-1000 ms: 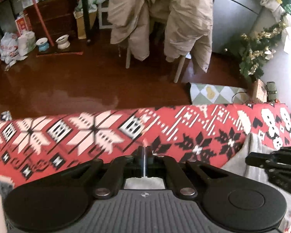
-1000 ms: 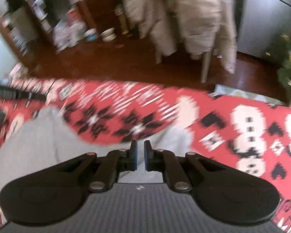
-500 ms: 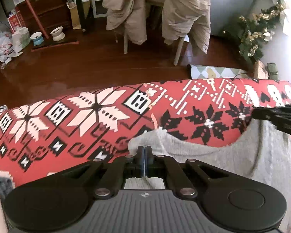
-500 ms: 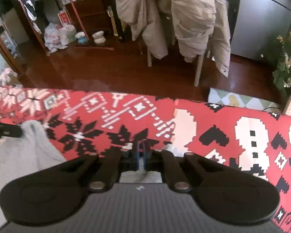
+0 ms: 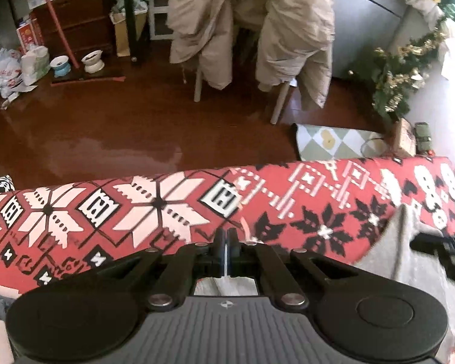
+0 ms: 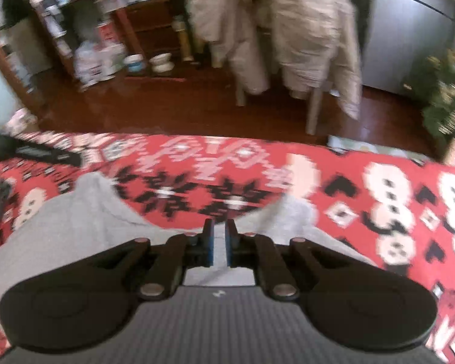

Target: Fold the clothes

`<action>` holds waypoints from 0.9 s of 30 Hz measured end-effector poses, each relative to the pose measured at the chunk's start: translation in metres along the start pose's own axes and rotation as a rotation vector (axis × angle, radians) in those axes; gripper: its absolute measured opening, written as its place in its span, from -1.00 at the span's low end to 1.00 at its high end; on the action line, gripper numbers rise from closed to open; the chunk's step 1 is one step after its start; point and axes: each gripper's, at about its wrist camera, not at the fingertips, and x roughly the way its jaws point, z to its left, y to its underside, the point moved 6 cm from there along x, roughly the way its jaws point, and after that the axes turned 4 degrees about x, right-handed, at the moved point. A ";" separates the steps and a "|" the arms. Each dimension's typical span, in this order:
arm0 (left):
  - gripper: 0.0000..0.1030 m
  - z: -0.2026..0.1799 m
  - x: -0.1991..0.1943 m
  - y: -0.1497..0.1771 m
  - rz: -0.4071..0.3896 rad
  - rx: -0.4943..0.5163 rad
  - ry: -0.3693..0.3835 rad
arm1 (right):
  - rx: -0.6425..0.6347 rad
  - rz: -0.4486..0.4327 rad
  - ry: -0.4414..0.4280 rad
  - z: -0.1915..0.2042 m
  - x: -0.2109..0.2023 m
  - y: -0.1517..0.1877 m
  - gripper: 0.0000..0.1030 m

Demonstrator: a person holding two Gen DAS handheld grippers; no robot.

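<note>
Grey knit fabric, the garment (image 6: 75,230), lies on the red patterned blanket (image 5: 173,209) whose far edge borders the dark wooden floor (image 5: 112,127); whether a bed or a worktop sits beneath cannot be told. The left gripper (image 5: 226,241) shows its jaws almost closed, with a pale sliver of cloth visible in the narrow slit between them, apparently pinched. The right gripper (image 6: 218,236) has its jaws a little apart, grey cloth lying in the gap; the view is motion-blurred, so contact with the pads cannot be confirmed. The step in hand appears to be carrying one edge of the garment over to form a fold. Done well, both held points should travel level and together, keeping the edge taut, and release should wait until the layer lies flat and aligned. Uneven travel risks a skewed crease.
</note>
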 end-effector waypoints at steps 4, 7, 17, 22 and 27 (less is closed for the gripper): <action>-0.98 -0.004 -0.010 0.015 0.019 0.001 0.009 | 0.053 0.002 0.080 -0.036 0.004 -0.001 -0.88; -0.98 -0.003 -0.016 0.030 0.042 -0.019 -0.001 | 0.095 0.015 0.112 -0.061 0.018 -0.004 -0.92; -0.98 0.011 -0.029 0.079 0.116 -0.091 -0.057 | 0.161 0.006 0.117 -0.092 0.003 0.004 -0.91; -0.98 0.015 -0.009 0.078 0.113 -0.072 -0.098 | 0.127 0.039 0.140 -0.085 0.016 0.022 -0.93; -0.97 0.025 0.004 0.056 0.080 -0.079 -0.121 | 0.160 0.013 0.157 -0.094 0.017 0.013 -0.91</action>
